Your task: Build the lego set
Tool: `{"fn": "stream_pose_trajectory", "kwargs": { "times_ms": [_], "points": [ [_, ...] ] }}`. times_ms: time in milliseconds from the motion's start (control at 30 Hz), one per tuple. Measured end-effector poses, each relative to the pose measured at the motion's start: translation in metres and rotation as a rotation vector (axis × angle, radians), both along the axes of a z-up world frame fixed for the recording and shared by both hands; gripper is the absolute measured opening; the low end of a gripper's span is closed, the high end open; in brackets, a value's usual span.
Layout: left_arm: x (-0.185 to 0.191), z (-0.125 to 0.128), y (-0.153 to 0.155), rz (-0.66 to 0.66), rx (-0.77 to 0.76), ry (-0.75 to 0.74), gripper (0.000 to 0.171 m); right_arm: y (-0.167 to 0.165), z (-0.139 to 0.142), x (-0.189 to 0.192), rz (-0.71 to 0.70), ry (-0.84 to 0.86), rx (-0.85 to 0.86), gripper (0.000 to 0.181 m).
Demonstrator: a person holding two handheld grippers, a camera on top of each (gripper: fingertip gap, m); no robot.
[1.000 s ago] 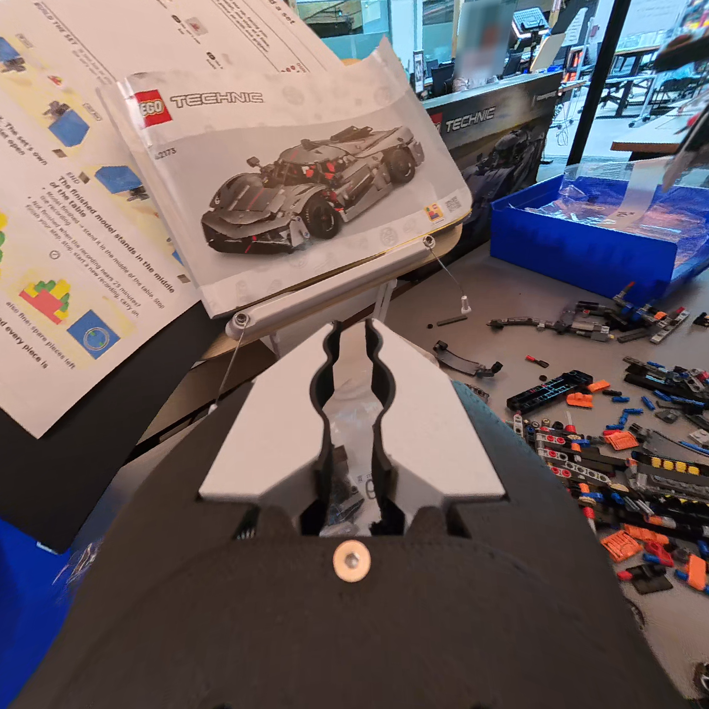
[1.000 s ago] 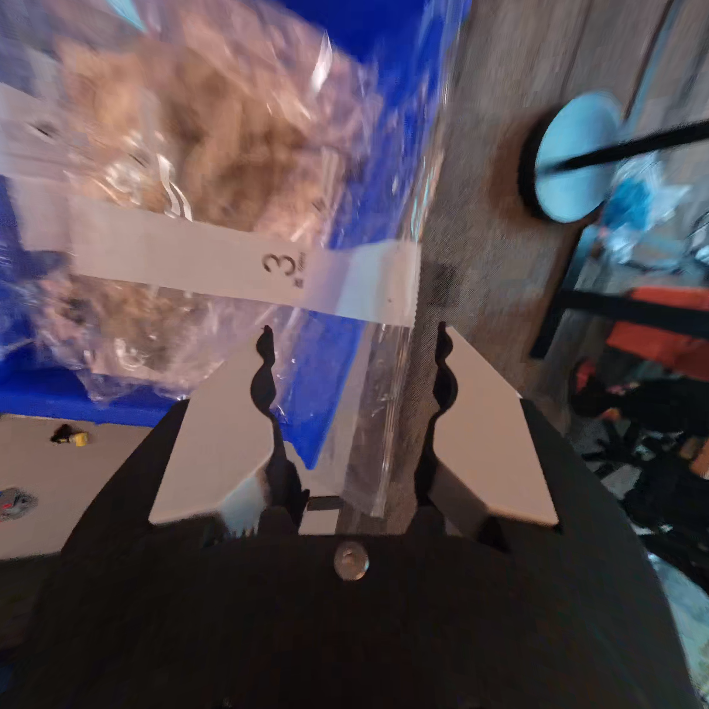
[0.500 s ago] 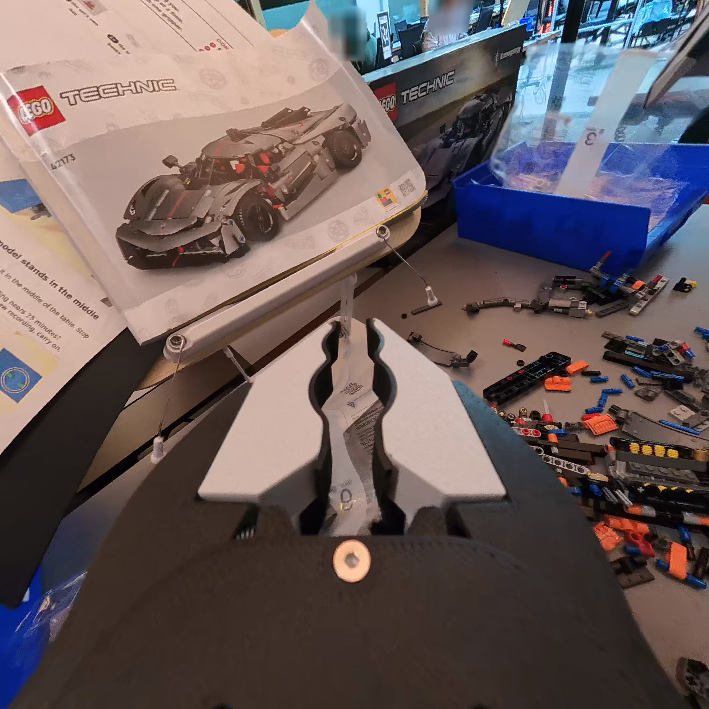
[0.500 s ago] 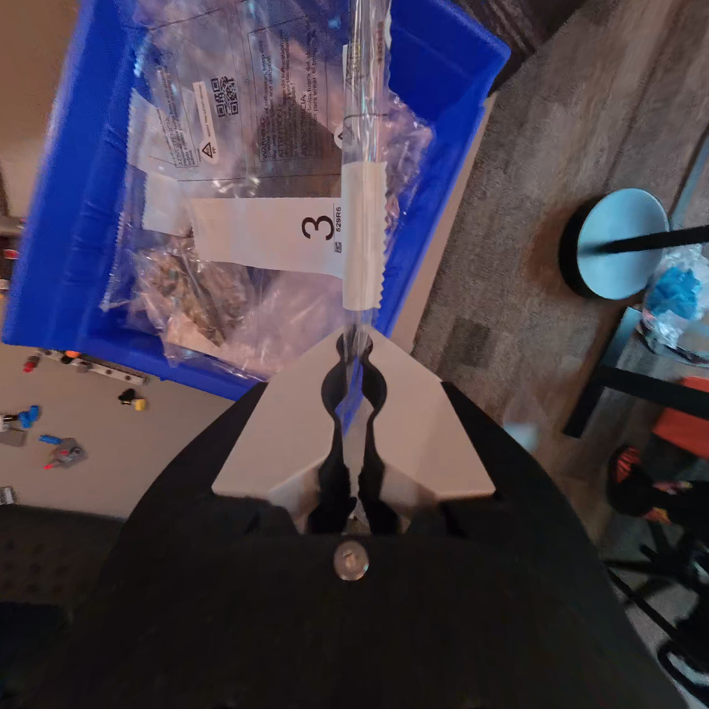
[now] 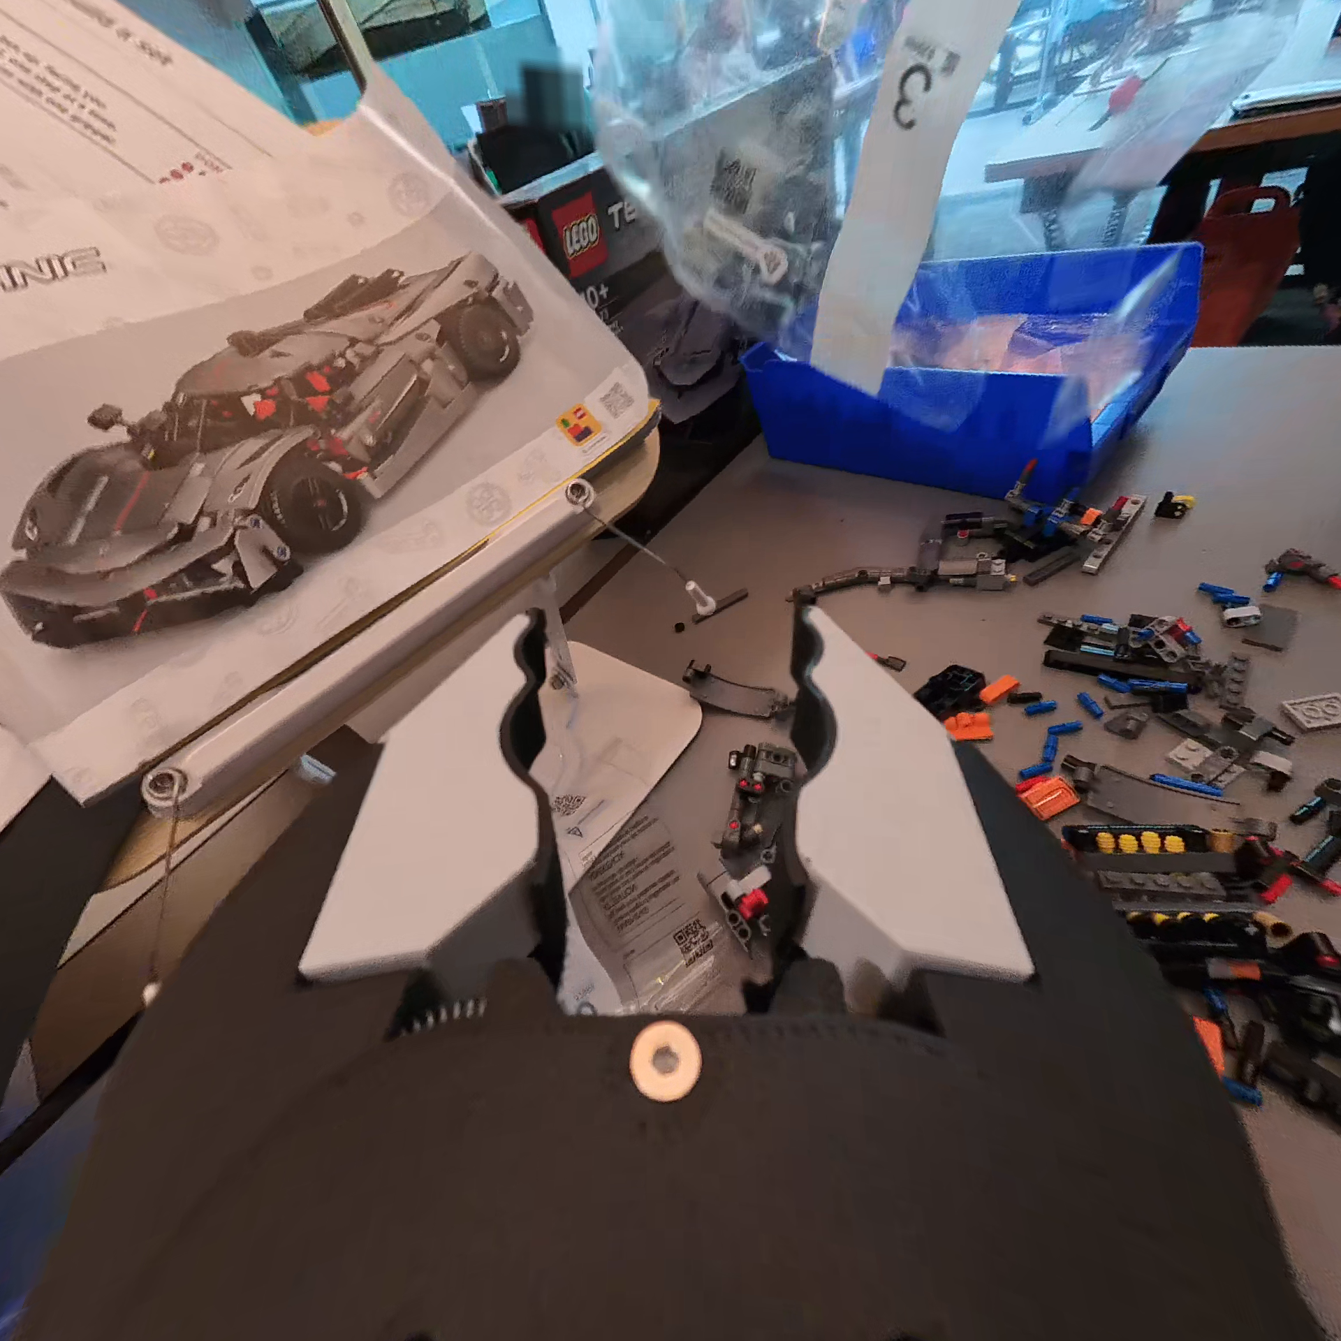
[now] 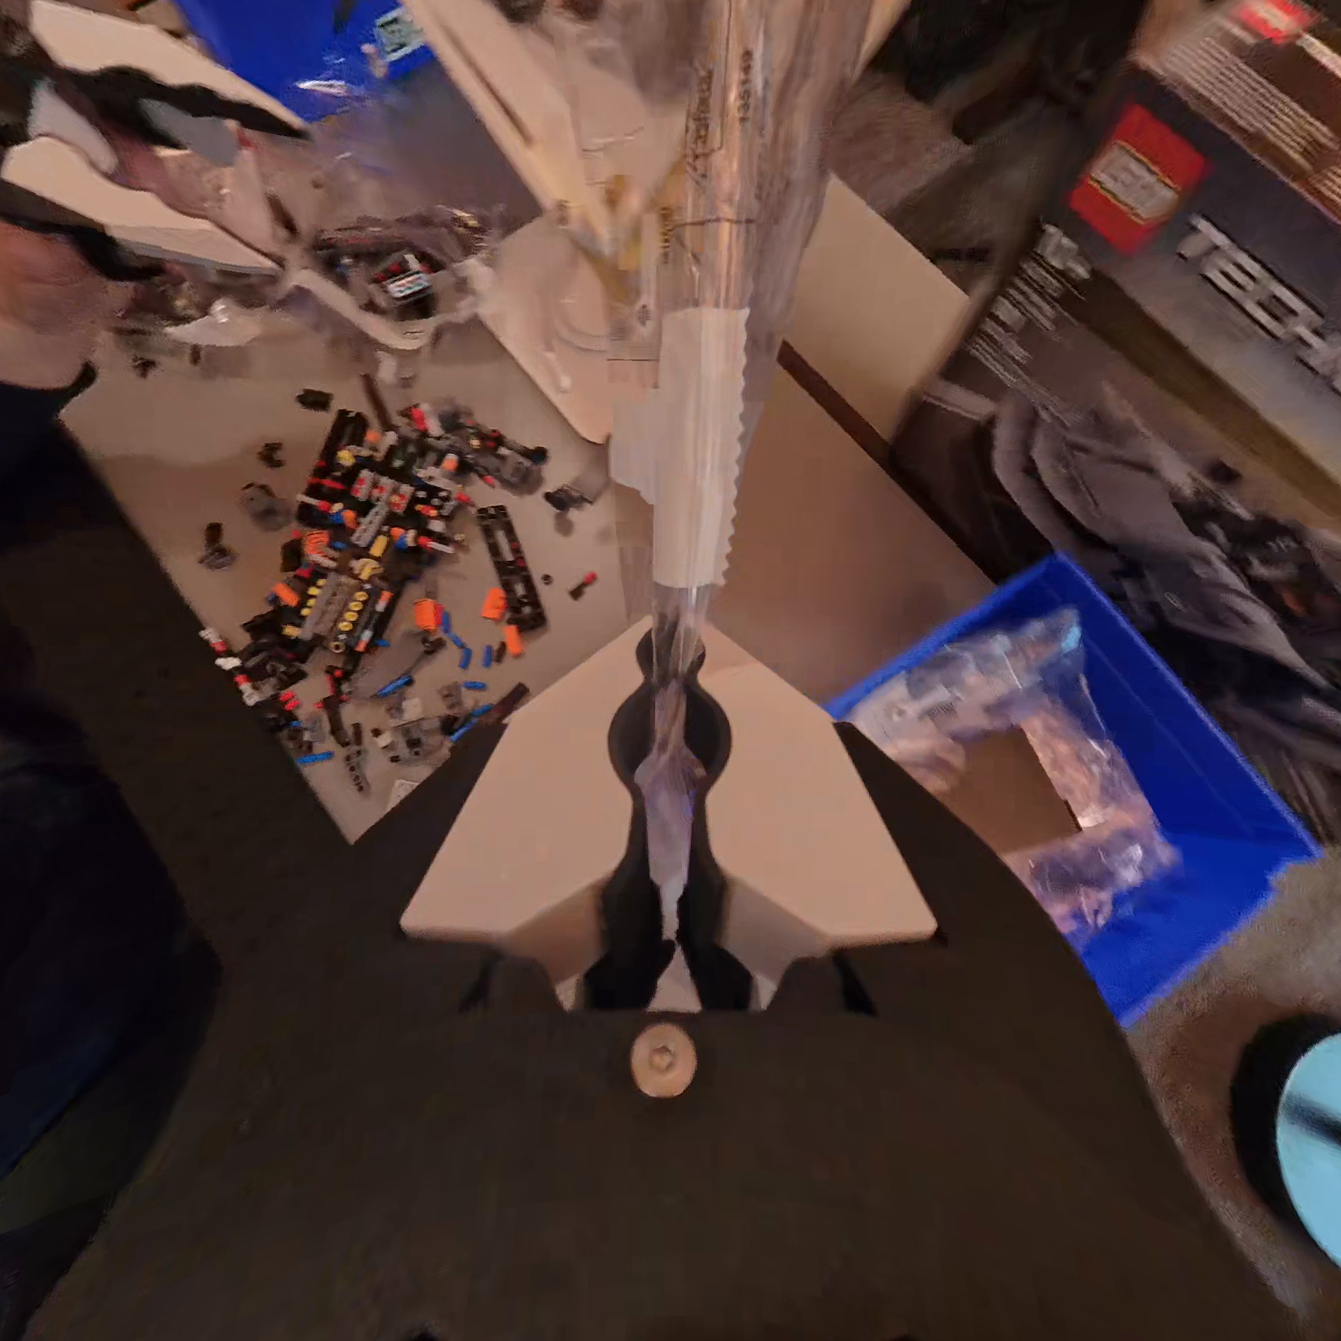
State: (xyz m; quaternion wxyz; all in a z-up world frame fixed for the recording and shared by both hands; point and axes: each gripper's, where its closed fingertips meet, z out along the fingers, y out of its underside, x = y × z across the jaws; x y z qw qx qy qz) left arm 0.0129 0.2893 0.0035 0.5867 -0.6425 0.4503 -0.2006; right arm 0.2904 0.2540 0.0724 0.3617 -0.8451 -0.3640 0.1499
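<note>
My left gripper is open above the grey table. An emptied clear plastic bag lies flat under it, between the fingers, beside a small dark Lego sub-assembly. My right gripper is shut on the top edge of a clear parts bag with a white strip, holding it in the air over the table. That bag also hangs at the top of the left wrist view. The blurred left gripper also shows at the upper left of the right wrist view.
Loose Lego pieces are scattered on the right half of the table, and they also show in the right wrist view. A blue bin holds another bag. The instruction booklet stands on a stand at left. The set's box stands behind. About 30 cm separates my left fingertips from my right.
My left gripper opened and let go of the emptied bag, which now lies on the table. My right gripper shut on the parts bag and lifted it out of the blue bin over the table.
</note>
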Motion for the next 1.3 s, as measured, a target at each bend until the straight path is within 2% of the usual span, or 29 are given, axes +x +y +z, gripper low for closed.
{"fn": "stream_pose_trajectory", "kwargs": {
  "times_ms": [67, 167, 300, 400, 500, 533, 667, 767, 867, 933, 967, 1067, 1167, 1200, 1267, 1300],
  "points": [
    [0.0, 0.009, -0.004, 0.007, 0.025, -0.008, 0.07, -0.007, 0.003, -0.041, 0.102, -0.001, 0.022, 0.0],
    [-0.014, 0.023, 0.0, 0.044, 0.039, -0.064, 0.088, -0.015, -0.003, -0.093, 0.232, -0.006, 0.02, 0.0],
    [-0.019, 0.042, -0.017, 0.063, 0.231, -0.016, 0.092, -0.009, -0.004, -0.146, 0.292, 0.104, -0.012, 0.0],
    [-0.008, 0.041, -0.026, 0.099, 0.423, 0.114, 0.091, -0.001, -0.002, -0.178, 0.329, 0.21, -0.028, 0.0],
    [-0.018, 0.04, -0.017, 0.21, 0.67, 0.263, 0.1, 0.003, 0.012, -0.196, 0.374, 0.345, -0.035, 0.0],
    [-0.025, 0.042, -0.011, 0.253, 0.743, 0.297, 0.108, 0.006, 0.017, -0.197, 0.373, 0.377, -0.031, 0.0],
    [-0.046, 0.05, 0.007, 0.398, 0.878, 0.367, 0.125, 0.013, 0.023, -0.199, 0.389, 0.499, -0.07, 0.0],
    [-0.036, 0.056, -0.005, 0.403, 0.981, 0.384, 0.128, 0.016, 0.007, -0.2, 0.394, 0.51, -0.127, 0.0],
    [-0.021, 0.05, -0.011, 0.387, 1.04, 0.462, 0.113, 0.014, -0.006, -0.205, 0.433, 0.524, -0.185, 0.0],
    [-0.009, 0.04, -0.016, 0.327, 1.066, 0.489, 0.077, 0.013, -0.015, -0.207, 0.449, 0.507, -0.226, 0.0],
    [-0.007, 0.037, -0.018, 0.322, 1.08, 0.505, 0.054, 0.012, -0.018, -0.207, 0.457, 0.506, -0.237, 0.0],
    [-0.004, 0.036, -0.025, 0.313, 1.091, 0.51, 0.0, 0.014, -0.027, -0.209, 0.449, 0.492, -0.254, 0.0],
    [-0.001, 0.044, -0.035, 0.303, 1.09, 0.487, 0.0, 0.018, -0.036, -0.209, 0.437, 0.487, -0.284, 0.0],
    [0.0, 0.047, -0.038, 0.299, 1.099, 0.475, 0.013, 0.019, -0.04, -0.208, 0.436, 0.479, -0.298, 0.0],
    [0.002, 0.046, -0.037, 0.288, 1.081, 0.48, 0.055, 0.022, -0.046, -0.206, 0.431, 0.486, -0.32, 0.0],
    [0.0, 0.042, -0.032, 0.295, 1.063, 0.5, 0.068, 0.021, -0.046, -0.206, 0.44, 0.501, -0.33, 0.0]
  ]
}}
